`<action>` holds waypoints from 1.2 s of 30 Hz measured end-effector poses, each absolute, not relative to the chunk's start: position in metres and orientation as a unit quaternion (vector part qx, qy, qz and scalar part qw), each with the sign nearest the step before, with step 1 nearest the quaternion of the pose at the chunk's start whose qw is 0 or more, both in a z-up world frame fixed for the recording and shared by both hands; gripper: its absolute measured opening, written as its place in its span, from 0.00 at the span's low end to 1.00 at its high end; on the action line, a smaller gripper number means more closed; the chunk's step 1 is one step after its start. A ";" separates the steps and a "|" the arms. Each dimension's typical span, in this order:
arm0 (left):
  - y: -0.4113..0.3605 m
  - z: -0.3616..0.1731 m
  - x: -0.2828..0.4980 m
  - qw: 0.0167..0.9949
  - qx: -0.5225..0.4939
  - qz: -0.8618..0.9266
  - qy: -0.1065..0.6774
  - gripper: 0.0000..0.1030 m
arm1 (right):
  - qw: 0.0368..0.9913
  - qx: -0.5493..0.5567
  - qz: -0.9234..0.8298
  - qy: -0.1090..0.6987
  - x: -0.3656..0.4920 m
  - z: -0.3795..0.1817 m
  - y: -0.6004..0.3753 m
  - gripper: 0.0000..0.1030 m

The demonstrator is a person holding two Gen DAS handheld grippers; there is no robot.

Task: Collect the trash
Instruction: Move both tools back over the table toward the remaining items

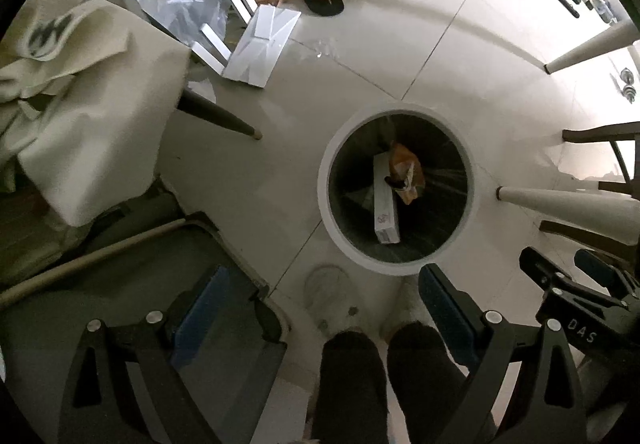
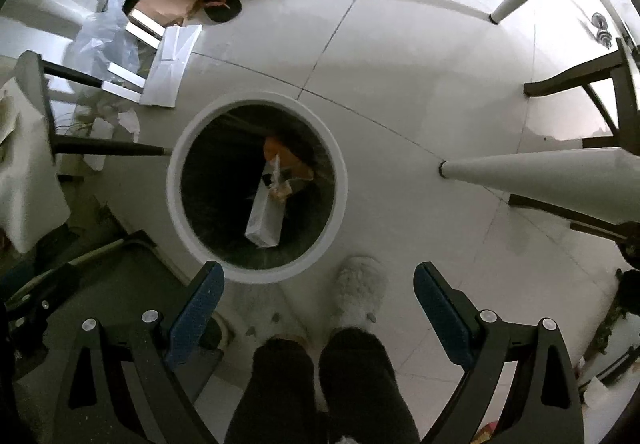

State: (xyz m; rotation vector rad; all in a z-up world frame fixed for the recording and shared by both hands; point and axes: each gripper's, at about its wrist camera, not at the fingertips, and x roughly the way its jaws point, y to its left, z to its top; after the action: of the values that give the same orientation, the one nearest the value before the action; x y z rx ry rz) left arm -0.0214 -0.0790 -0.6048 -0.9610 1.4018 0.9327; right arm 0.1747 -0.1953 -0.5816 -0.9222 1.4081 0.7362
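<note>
both grippers gape empty above trash bin (image 2: 256, 105).

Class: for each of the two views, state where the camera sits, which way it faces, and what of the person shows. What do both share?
Left wrist: on the left gripper, facing down at the bin; legs show.
Right wrist: on the right gripper, facing down at the same bin; legs, fluffy slipper.
Shared: bin, white box inside, tiled floor.

Home: tiled floor (image 2: 400, 83), fluffy slippers (image 2: 360, 292).
</note>
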 end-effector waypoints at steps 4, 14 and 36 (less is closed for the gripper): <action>-0.083 -0.570 -0.030 0.565 -0.411 0.400 0.593 0.94 | 0.606 -0.399 0.326 0.605 0.161 -0.543 -0.197 0.94; -0.099 -0.446 -0.056 0.579 -0.407 0.409 0.577 0.94 | 0.607 -0.382 0.343 0.607 0.127 -0.401 -0.198 0.94; -0.022 -0.263 0.048 0.651 -0.325 0.452 0.516 0.94 | 0.689 -0.256 0.339 0.588 0.265 -0.186 -0.122 0.94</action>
State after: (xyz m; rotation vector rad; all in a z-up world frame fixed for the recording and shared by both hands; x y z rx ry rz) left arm 0.0476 -0.0220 -0.2627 -0.7383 1.1713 1.0273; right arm 0.2650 -0.1223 -0.1859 -0.5726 1.3153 0.7577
